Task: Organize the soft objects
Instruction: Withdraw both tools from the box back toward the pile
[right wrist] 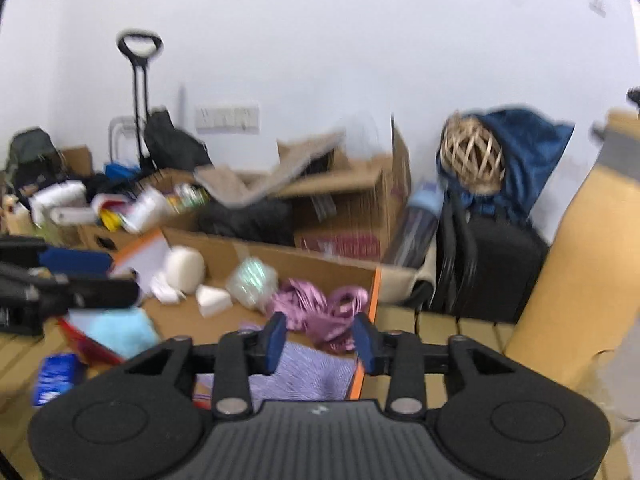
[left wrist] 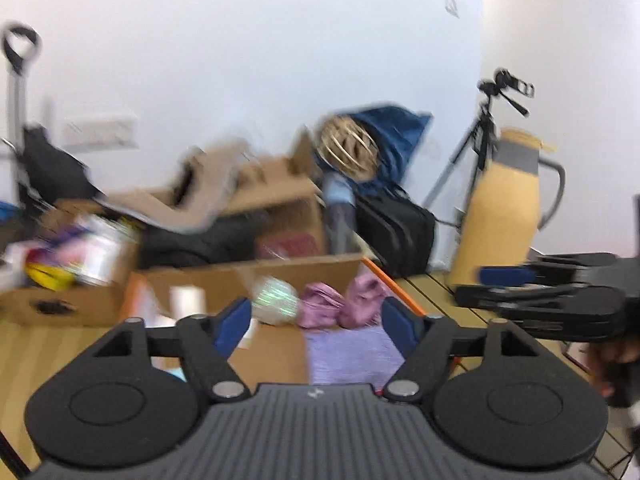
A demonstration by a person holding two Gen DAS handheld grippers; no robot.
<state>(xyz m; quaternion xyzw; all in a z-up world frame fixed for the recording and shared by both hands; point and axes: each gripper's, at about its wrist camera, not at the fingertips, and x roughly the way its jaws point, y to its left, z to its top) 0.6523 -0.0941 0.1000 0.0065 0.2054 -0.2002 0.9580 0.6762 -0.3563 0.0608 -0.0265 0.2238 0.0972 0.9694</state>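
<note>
An open cardboard box (right wrist: 320, 268) on the wooden table holds soft things: a pink crumpled cloth (right wrist: 320, 312) (left wrist: 340, 304), a lilac folded cloth (right wrist: 304, 372) (left wrist: 352, 356), a shiny greenish pouf (right wrist: 252, 280) (left wrist: 276, 300), white foam pieces (right wrist: 184, 268) and a light blue fluffy cloth (right wrist: 120, 332). My left gripper (left wrist: 316, 328) is open and empty, above the box's near part. My right gripper (right wrist: 320, 344) is open and empty, over the lilac cloth. Each gripper shows at the other view's edge, the right one (left wrist: 540, 292) and the left one (right wrist: 64, 276).
A tall tan thermos jug (left wrist: 508, 216) stands on the table at the right. Behind the box lie more cardboard boxes (right wrist: 344, 200), a black bag (right wrist: 492, 264), a wicker ball (right wrist: 472, 156) on blue cloth, a trolley (right wrist: 140, 100) and a tripod (left wrist: 480, 144). A blue packet (right wrist: 56, 376) lies at the left.
</note>
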